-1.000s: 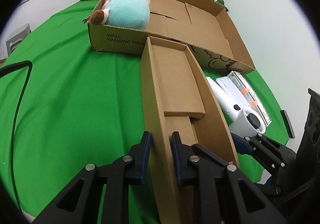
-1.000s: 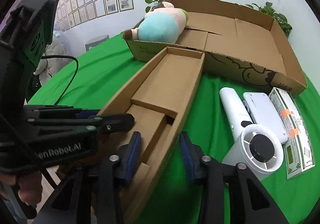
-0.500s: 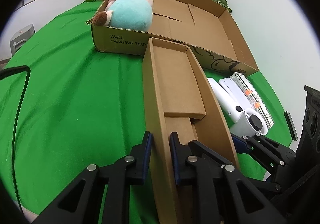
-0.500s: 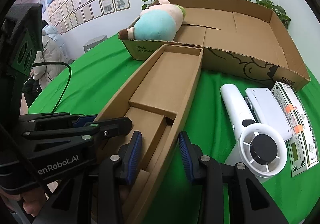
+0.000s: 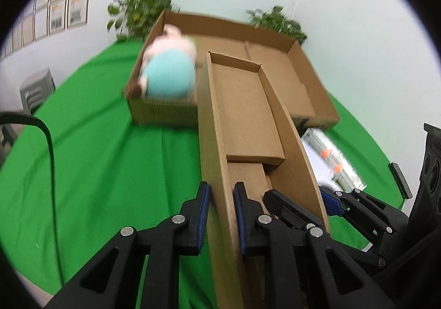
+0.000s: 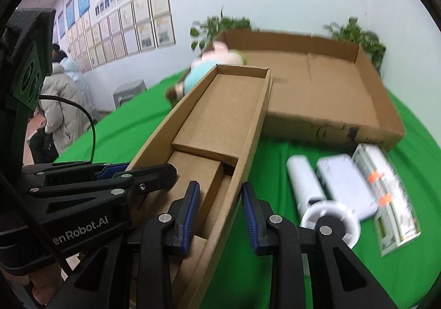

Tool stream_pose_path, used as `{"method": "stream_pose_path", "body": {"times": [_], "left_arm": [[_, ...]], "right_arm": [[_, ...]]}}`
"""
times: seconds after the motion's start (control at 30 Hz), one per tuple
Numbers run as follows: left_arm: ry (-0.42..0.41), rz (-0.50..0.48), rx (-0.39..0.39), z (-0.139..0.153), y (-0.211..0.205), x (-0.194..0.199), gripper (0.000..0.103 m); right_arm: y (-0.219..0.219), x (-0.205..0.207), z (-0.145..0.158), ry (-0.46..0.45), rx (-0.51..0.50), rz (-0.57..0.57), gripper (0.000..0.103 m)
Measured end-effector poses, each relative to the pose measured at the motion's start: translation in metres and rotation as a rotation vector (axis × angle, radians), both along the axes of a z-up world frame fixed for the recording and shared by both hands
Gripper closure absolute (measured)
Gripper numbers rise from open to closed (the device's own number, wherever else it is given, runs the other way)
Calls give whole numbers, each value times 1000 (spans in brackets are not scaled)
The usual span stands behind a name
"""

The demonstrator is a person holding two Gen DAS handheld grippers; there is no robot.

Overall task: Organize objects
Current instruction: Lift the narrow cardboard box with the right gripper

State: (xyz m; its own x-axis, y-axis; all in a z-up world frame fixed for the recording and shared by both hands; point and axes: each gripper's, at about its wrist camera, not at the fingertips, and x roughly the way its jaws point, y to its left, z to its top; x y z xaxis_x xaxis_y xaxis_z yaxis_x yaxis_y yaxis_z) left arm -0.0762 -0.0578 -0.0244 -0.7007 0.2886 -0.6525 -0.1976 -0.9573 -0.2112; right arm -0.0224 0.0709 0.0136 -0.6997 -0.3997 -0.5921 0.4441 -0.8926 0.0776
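Observation:
A long narrow cardboard box [image 5: 242, 105] [image 6: 226, 105] with a smaller carton inside is held off the green cloth. Its far end reaches over the near wall of the large open cardboard box [image 5: 289, 88] [image 6: 330, 105]. My left gripper [image 5: 220, 207] is shut on the narrow box's left wall. My right gripper [image 6: 220, 212] straddles the right wall; its jaws are closing, and a gap still shows at the inner pad. A pink and teal plush toy [image 5: 168, 74] [image 6: 209, 66] lies in the large box's left corner.
Right of the narrow box, on the green cloth [image 5: 96, 157], lie a white hand-held fan [image 6: 317, 198], a flat white device [image 6: 344, 187] and a packet with orange marks [image 6: 386, 193]. A black cable [image 5: 46, 138] hangs at left. People [image 6: 60, 94] stand by the wall. Plants stand behind the box.
Both grippers have risen with the narrow box, whose far end now sits above the large box's near wall. The right jaws have narrowed around the right wall.

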Motion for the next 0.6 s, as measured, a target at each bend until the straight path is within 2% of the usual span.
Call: {"method": "stream_pose_path", "body": {"times": [0.23,0.4,0.6], "left_arm": [[116,-21,-15,42,5,-8,86],[195,-41,-20,72,12,-29,86],[255,-64,-34,99,16,-50,86]], "right_arm": [[8,-3,43,115,-45,-27,74],[13,-15,77,193,-61,-46,74],[18,-37,111,257,-72,-65,74]]}}
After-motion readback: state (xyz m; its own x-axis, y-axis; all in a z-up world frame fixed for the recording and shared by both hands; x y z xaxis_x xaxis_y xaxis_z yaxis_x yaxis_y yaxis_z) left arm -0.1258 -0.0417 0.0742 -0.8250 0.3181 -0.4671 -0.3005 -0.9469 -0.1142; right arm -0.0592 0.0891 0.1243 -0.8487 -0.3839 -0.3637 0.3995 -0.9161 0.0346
